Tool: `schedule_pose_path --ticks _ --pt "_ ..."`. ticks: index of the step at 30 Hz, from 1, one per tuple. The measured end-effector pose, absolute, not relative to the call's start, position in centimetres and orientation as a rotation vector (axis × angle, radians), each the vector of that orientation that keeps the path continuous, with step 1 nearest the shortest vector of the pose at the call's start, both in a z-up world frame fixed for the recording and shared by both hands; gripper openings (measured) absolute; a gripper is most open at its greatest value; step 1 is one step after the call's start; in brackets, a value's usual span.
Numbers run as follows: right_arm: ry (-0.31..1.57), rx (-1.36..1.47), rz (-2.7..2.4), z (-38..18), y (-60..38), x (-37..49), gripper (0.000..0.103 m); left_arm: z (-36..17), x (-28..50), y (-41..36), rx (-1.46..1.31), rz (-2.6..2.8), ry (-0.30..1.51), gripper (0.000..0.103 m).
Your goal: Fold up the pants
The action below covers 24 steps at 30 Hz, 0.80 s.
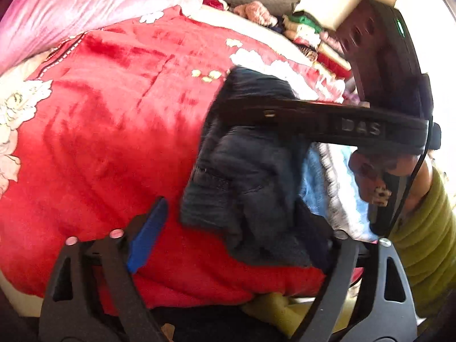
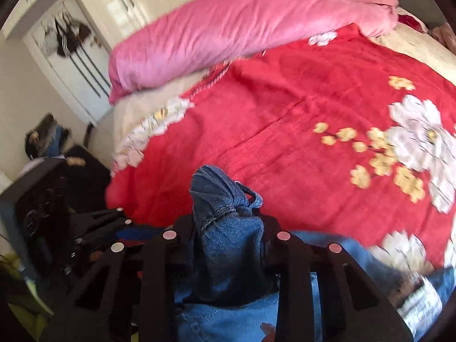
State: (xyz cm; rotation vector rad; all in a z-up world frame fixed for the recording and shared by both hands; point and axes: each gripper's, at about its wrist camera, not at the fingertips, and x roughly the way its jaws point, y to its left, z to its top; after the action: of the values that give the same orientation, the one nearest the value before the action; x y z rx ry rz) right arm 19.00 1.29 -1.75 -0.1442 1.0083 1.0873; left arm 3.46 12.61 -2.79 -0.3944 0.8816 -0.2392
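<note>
- Denim, soft and fairly heavy: my right tool pinches a bunched fold of the jeans; I judge a seam or hem grips best.
- My left tool stands spread, holding nothing.
- Jeans lie crumpled on the red bed, so I cannot tell their long axis.

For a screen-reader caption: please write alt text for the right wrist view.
The right gripper pinches a bunched fold of blue jeans above a red floral blanket on a bed. A pink quilt lies along the far edge.
</note>
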Motion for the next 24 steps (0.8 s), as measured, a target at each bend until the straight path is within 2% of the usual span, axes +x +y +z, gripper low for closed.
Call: schedule_pose_path --ticks 2,7,14,15,16,19,24 --pt "0.982 -0.088 1.105 -0.7 -0.4 18.9 0.028 -2.4 3.4 12.1 -0.402 -0.261 0.868 0.082" --pt "0.934 0.021 1.128 1.3 -4.5 18.8 0.028 -1.5 4.0 9.7 -0.431 -0.337 0.861 0.093" --pt "0.889 0.120 1.118 2.3 -9.5 19.3 0.029 -1.5 6.2 6.2 -0.513 -0.467 0.890 0.092" --pt "0.878 0.125 1.110 2.5 -10.3 19.2 0.032 -1.2 6.5 5.4 -0.525 -0.501 0.883 0.084" --pt "0.861 0.134 1.087 2.6 -11.3 19.2 0.041 -0.9 6.7 4.8 -0.523 -0.521 0.875 0.077" --pt "0.820 0.216 0.971 2.7 -15.9 19.0 0.063 0.0 6.7 1.8 -0.465 -0.585 0.865 0.077" --pt "0.856 0.290 0.716 0.3 -22.6 17.7 0.066 -0.7 6.0 -3.4 -0.305 -0.660 0.898 0.079"
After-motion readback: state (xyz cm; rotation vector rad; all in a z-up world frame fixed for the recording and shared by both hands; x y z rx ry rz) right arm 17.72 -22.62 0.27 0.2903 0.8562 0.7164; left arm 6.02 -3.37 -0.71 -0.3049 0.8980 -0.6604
